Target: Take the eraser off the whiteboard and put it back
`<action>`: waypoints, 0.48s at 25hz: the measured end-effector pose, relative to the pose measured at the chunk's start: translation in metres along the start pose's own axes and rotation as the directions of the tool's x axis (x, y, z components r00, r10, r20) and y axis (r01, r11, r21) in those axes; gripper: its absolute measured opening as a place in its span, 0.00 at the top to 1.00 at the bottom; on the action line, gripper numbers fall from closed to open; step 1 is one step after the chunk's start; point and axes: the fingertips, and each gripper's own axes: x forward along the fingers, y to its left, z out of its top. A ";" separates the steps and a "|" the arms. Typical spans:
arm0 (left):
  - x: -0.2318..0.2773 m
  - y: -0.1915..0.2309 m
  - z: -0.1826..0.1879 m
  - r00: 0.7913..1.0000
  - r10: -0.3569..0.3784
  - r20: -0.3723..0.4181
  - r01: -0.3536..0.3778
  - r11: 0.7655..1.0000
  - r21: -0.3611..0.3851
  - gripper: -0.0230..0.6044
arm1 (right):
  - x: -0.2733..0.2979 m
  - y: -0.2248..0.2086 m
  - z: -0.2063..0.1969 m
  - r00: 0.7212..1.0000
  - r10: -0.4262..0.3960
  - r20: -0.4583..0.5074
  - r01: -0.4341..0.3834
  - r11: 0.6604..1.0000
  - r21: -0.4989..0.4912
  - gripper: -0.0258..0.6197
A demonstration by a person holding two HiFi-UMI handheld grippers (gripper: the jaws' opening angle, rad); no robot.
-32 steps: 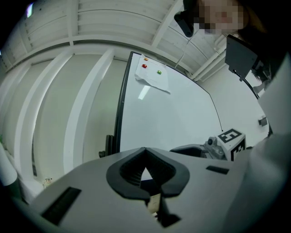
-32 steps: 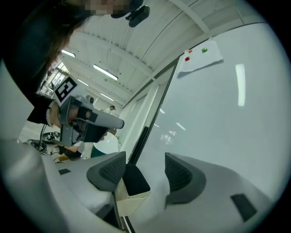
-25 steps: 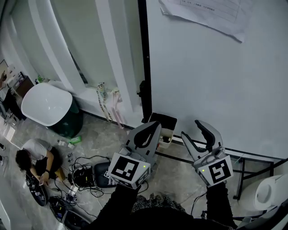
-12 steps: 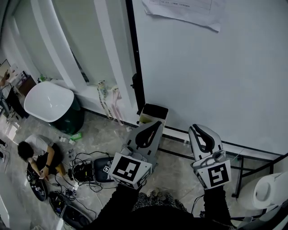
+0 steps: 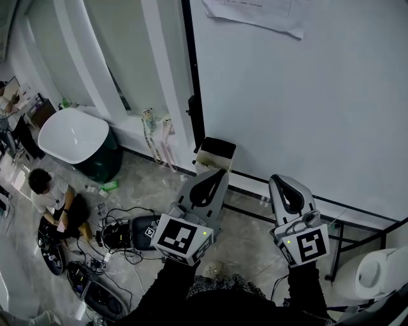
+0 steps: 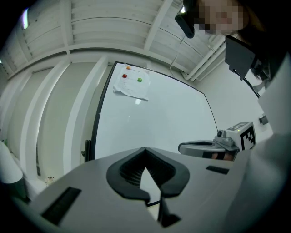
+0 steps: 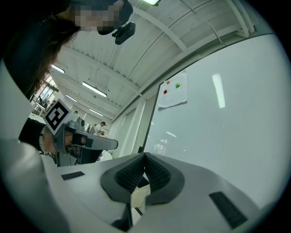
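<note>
The whiteboard (image 5: 306, 95) fills the upper right of the head view, and I see no eraser on it in any view. My left gripper (image 5: 218, 172) is held out in front of the board's lower left corner, its jaws shut on nothing. My right gripper (image 5: 280, 180) is beside it, facing the board's lower edge, also shut and empty. In the left gripper view, the left gripper (image 6: 144, 149) points at the whiteboard (image 6: 159, 118), with the right gripper (image 6: 182, 148) at its side. In the right gripper view, the right gripper (image 7: 145, 154) has its pads together before the whiteboard (image 7: 218, 127).
A sheet of paper (image 5: 255, 13) hangs at the board's top, held by a red and a green magnet. A black-rimmed box (image 5: 215, 153) stands at the board's foot. A person (image 5: 48, 191) crouches on the floor at the left by cables (image 5: 121, 235). The board's stand legs (image 5: 338, 255) are at the right.
The right gripper's jaws, wide apart a second ago, have closed with nothing between them. Both grippers have shifted a little along the foot of the board.
</note>
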 end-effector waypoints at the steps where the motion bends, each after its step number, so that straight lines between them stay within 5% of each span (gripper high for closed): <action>1: 0.000 -0.002 0.000 1.000 0.002 0.000 -0.002 1.000 0.001 0.95 | -0.002 0.000 0.000 1.000 0.002 -0.001 -0.002 1.000 0.004 0.95; 12: -0.003 -0.034 0.001 1.000 -0.023 -0.001 0.023 1.000 0.012 0.95 | -0.019 0.010 0.004 0.999 0.040 -0.009 -0.040 0.999 0.028 0.95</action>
